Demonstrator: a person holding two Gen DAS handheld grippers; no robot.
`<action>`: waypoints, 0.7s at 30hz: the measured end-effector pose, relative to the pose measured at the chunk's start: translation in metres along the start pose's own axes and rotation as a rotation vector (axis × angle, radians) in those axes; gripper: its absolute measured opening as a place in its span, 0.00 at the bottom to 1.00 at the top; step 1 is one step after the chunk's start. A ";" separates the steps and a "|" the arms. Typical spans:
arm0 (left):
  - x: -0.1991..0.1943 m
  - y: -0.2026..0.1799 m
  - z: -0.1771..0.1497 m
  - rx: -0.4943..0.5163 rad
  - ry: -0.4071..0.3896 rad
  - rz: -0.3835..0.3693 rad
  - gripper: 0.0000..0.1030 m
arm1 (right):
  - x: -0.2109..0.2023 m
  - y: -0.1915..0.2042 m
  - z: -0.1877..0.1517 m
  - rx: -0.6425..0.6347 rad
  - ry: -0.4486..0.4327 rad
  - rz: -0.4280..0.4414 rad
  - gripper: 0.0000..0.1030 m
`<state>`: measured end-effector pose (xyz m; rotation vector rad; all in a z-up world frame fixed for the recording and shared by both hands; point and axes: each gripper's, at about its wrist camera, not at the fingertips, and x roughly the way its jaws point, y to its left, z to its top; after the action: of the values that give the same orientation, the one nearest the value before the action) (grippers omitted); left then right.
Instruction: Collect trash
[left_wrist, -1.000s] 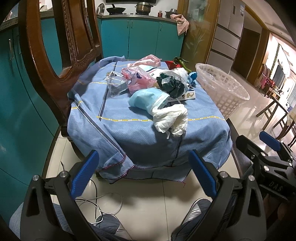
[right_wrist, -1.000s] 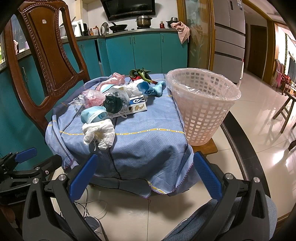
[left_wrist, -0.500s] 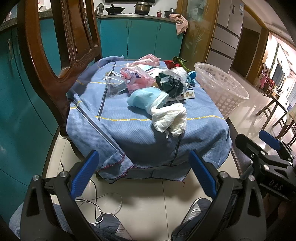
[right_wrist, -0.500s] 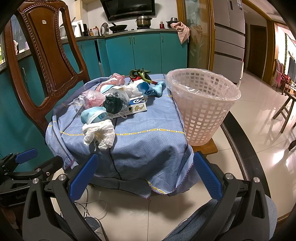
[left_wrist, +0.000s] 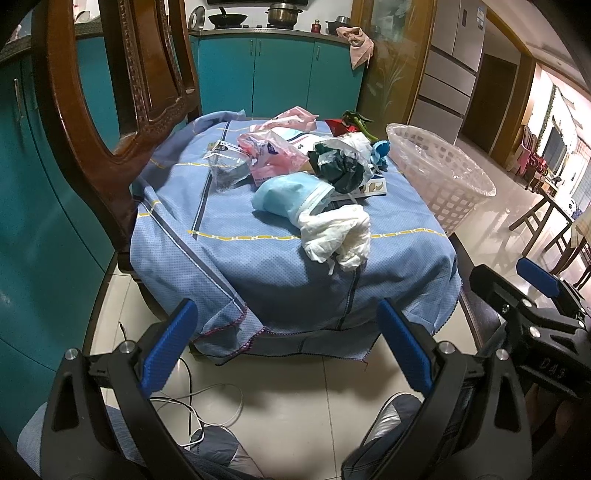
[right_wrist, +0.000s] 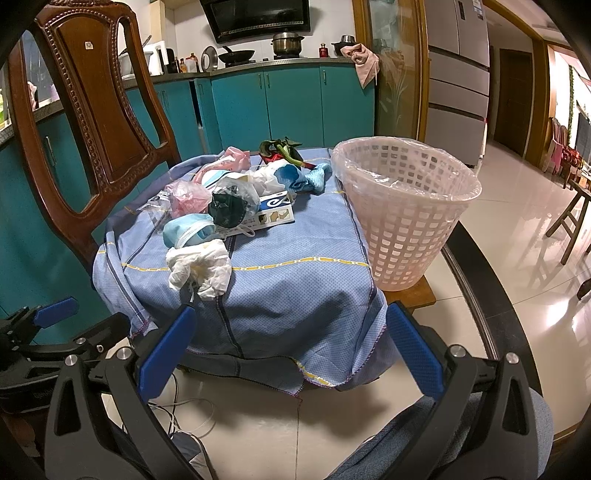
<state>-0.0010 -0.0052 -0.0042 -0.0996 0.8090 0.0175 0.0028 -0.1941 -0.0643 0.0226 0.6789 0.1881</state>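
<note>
Almost nothing has moved: left gripper (left_wrist: 282, 349) and right gripper (right_wrist: 290, 349) hang wide open, empty, near the white tissue (right_wrist: 199, 267); wastebasket (right_wrist: 402, 210) holds no trash yet.

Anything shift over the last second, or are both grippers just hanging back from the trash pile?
Nothing visibly changed. The left gripper and right gripper remain open and empty, short of the cloth-covered table. The white crumpled tissue, the other trash and the basket lie as before.

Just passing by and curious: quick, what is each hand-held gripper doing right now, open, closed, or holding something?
Left hand-held gripper: open, holding nothing.
Right hand-held gripper: open, holding nothing.
</note>
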 end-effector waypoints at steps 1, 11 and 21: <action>0.001 -0.001 0.000 0.001 0.001 -0.003 0.94 | 0.000 0.000 0.000 0.001 -0.001 0.000 0.97; 0.018 -0.016 0.008 0.001 0.035 -0.049 0.94 | -0.008 -0.005 0.006 0.010 -0.028 0.023 0.97; 0.069 -0.042 0.040 -0.027 0.055 -0.020 0.94 | -0.020 -0.036 0.019 0.110 -0.109 0.036 0.97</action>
<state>0.0775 -0.0452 -0.0234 -0.1341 0.8631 0.0067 0.0058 -0.2319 -0.0401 0.1499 0.5800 0.1823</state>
